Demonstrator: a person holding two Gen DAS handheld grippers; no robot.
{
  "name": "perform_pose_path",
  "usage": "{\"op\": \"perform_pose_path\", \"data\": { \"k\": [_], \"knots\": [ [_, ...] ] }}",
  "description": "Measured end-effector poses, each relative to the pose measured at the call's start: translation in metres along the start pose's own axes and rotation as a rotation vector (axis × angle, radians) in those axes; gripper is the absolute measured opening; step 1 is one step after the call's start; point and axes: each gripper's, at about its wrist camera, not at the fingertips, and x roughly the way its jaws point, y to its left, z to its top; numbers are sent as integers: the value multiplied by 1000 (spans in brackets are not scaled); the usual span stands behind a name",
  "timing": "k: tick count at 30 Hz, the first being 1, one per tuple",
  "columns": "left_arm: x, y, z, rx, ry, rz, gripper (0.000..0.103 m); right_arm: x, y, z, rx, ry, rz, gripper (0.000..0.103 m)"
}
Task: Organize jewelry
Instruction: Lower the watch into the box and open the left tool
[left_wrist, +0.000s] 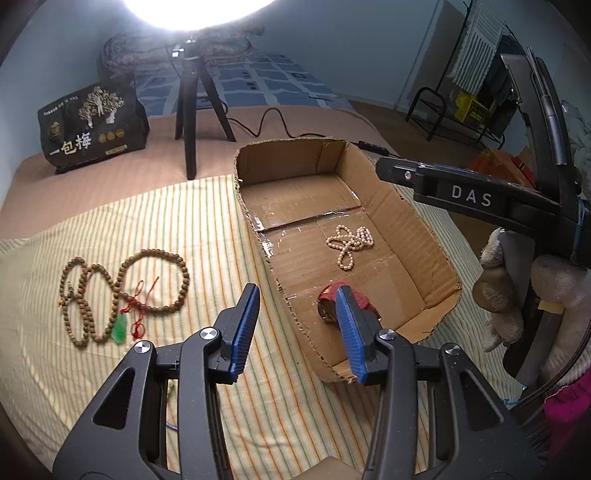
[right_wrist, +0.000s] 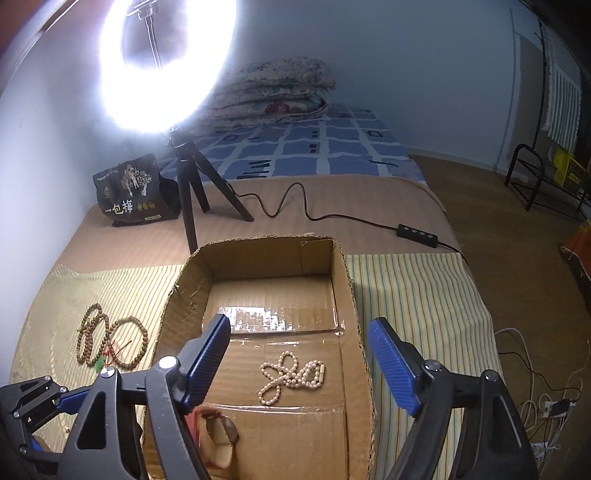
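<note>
An open cardboard box (left_wrist: 417, 236) (right_wrist: 354, 295) lies on the striped cloth. Inside it lie a pearl necklace (left_wrist: 349, 242) (right_wrist: 291, 374) and a red-banded watch (left_wrist: 332, 302) (right_wrist: 218, 432). A brown wooden bead necklace (left_wrist: 122, 291) (right_wrist: 110, 343) with a green pendant (left_wrist: 119, 328) and red cord lies on the cloth left of the box. My left gripper (left_wrist: 299, 321) is open and empty over the box's near left wall. My right gripper (right_wrist: 299, 362) is open and empty above the box; it also shows in the left wrist view (left_wrist: 384, 170).
A ring light on a black tripod (left_wrist: 192, 110) (right_wrist: 192, 195) stands behind the box, its cable and switch (right_wrist: 417, 232) trailing right. A black snack bag (left_wrist: 92, 125) (right_wrist: 133, 192) sits at back left. Folded quilt (right_wrist: 273, 88) on the bed; rack (right_wrist: 543, 181) at right.
</note>
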Motion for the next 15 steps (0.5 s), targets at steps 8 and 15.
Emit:
{"op": "perform_pose_path", "data": {
  "k": [8,15],
  "knots": [
    [-25,13,-7,11,-39,26,43,-22,9,-7,-20,-31,-2,81],
    [-54,43,-15,-27,-75,46,43,-43,21,-15,-19,-50,41,81]
  ]
}}
